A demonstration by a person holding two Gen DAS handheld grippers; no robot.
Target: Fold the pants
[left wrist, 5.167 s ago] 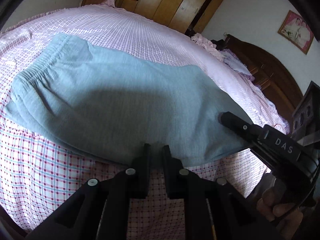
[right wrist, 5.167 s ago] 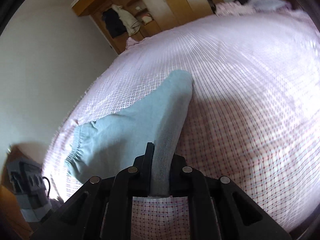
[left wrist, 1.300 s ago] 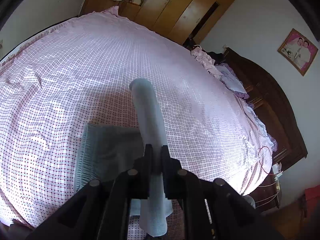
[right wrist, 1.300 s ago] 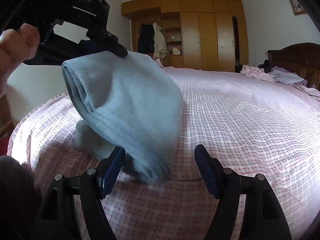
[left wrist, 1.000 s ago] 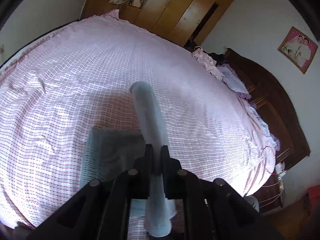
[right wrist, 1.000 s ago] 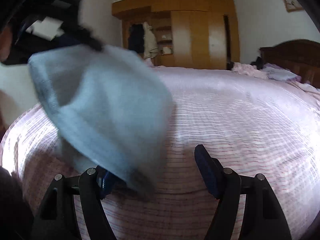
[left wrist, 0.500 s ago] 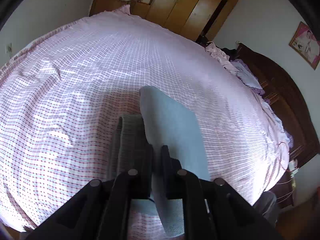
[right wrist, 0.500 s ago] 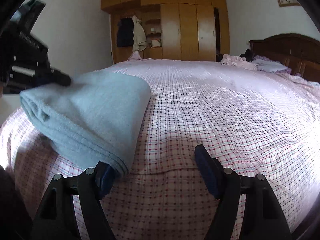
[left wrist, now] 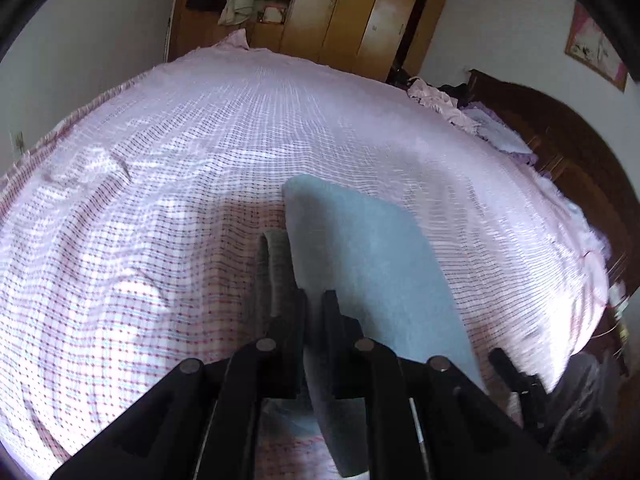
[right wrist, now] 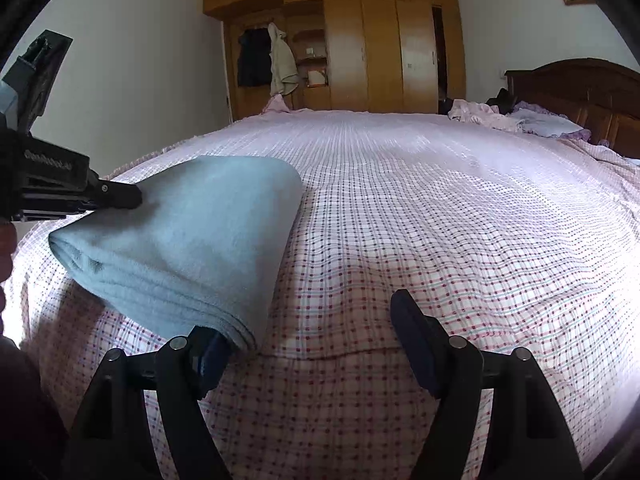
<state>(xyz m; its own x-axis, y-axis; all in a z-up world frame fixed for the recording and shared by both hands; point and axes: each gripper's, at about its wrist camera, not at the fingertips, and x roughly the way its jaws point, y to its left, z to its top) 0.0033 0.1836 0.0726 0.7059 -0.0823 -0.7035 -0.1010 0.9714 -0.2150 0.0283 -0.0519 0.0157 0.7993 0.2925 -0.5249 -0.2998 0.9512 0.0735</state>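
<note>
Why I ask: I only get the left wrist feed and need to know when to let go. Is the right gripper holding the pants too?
Observer: No. In the right wrist view the right gripper is open, jaws wide apart, with only bedspread between them.
Operator: Is it touching the cloth at all?
Observer: One finger's tip is hidden under the near corner of the folded pants; I cannot tell whether it touches.
Operator: Does the fold look neat from that side?
Observer: Yes. The stacked layers line up along the near edge, and the left gripper pinches the far-left edge.
</note>
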